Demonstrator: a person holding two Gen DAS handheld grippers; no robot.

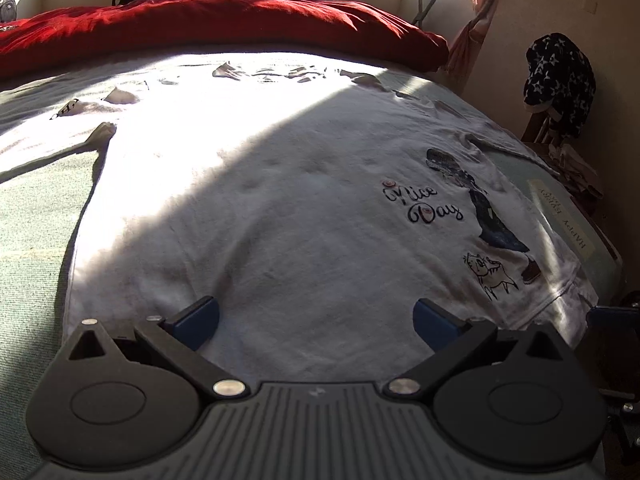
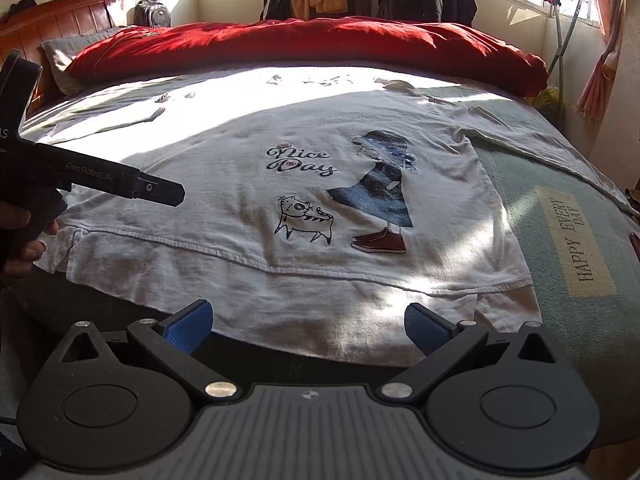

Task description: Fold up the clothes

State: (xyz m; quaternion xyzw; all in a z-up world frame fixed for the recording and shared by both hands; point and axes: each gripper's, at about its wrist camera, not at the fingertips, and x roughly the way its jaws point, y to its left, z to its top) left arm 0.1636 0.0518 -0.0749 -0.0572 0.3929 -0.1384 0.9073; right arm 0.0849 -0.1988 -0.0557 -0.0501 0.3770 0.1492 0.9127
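I see the white T-shirt (image 2: 248, 200) lying flat, print up, on the green bedspread (image 2: 568, 184); my left gripper (image 1: 316, 320) and right gripper (image 2: 308, 326) both gape wide at its hem, grasping nothing

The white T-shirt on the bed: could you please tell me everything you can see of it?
The white T-shirt looks like soft cotton and lies spread flat, print up, on the pale green bedspread. Its print shows "Nice Day", a cat and a figure in a blue hat and dress. Sun and shadow cross it. The hem faces the cameras; neither the left gripper nor the right gripper, both open, holds it.
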